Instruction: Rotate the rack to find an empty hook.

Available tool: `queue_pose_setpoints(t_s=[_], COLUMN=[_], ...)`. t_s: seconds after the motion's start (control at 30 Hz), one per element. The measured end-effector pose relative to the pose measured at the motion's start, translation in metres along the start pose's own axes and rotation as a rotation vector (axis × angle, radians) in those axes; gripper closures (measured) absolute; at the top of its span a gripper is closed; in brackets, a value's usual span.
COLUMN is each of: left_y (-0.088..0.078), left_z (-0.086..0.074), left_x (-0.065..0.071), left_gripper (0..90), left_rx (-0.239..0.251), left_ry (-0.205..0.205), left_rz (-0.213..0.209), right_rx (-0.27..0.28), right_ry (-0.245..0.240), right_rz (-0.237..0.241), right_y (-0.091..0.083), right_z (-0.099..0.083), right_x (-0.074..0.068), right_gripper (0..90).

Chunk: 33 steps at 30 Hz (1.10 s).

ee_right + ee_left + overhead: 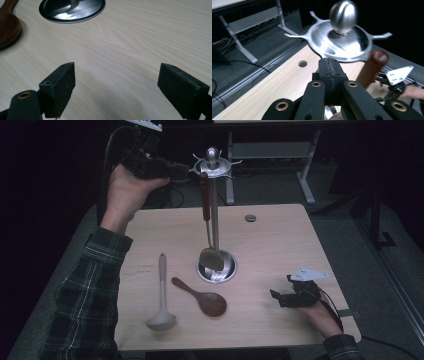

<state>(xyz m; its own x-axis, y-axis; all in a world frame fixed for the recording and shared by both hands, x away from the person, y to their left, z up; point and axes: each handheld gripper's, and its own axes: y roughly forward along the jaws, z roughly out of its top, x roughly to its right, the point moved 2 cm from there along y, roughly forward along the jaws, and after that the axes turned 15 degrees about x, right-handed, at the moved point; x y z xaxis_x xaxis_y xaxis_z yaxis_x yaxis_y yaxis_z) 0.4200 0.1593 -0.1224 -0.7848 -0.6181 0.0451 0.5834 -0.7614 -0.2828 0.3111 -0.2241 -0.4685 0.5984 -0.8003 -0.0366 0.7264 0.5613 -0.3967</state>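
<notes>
Two hand-held grippers — left (329,67) shut, right (116,87) wide — empty.

A dim room is seen: grey carpet (350,235) at the right, a white-legged table (300,165) at upper centre.

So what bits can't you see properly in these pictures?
- Hook holding the spatula: high view, too small and dark under the rack top; left gripper view, the left gripper covers it.
- Rack ball: left gripper view, blurred.
- Wooden spoon: right gripper view, cut off by the left edge.
- Rack base: right gripper view, cut off by the top edge.
- Ladle bowl inside: high view, too dim.
</notes>
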Motion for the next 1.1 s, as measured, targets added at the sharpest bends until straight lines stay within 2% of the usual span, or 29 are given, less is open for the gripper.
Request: queue_pose_setpoints(t_s=[0.07, 0.23, 0.4, 0.53, 0.73, 0.87, 0.97, 1.1], left_y=[0.002, 0.008, 0.005, -0.006, -0.018, -0.016, -0.01, -0.002], left_z=[0.002, 0.005, 0.004, 0.005, 0.005, 0.004, 0.004, 0.002], left_x=[-0.004, -0.01, -0.009, -0.001, 0.018, 0.033, 0.042, 0.045], left_gripper=[89.7, 89.7, 89.7, 89.7, 89.7, 89.7, 89.7, 89.7], left_rx=[0.004, 0.009, 0.017, 0.027, 0.042, 0.04, 0.032, 0.016], left_ry=[-0.003, 0.019, 0.021, 0.015, 0.018, 0.03, 0.039, 0.05], left_rz=[0.011, 0.037, 0.03, 0.007, -0.059, -0.105, -0.121, -0.111], right_rx=[0.001, -0.001, -0.001, -0.003, -0.006, -0.006, -0.009, -0.005], right_ry=[0.001, -0.001, -0.002, -0.005, -0.005, -0.005, -0.001, -0.001], right_rz=[0.001, 0.001, 0.003, 0.002, 0.001, 0.001, 0.002, 0.002], right_y=[0.0, 0.0, 0.0, 0.001, 0.001, 0.001, 0.001, 0.001], right_z=[0.0, 0.0, 0.0, -0.001, 0.0, 0.0, -0.001, -0.001], right_x=[0.0, 0.0, 0.0, 0.001, 0.0, 0.0, 0.0, 0.0], right_gripper=[14.2, 14.2, 14.2, 14.2, 14.2, 14.2, 14.2, 14.2])
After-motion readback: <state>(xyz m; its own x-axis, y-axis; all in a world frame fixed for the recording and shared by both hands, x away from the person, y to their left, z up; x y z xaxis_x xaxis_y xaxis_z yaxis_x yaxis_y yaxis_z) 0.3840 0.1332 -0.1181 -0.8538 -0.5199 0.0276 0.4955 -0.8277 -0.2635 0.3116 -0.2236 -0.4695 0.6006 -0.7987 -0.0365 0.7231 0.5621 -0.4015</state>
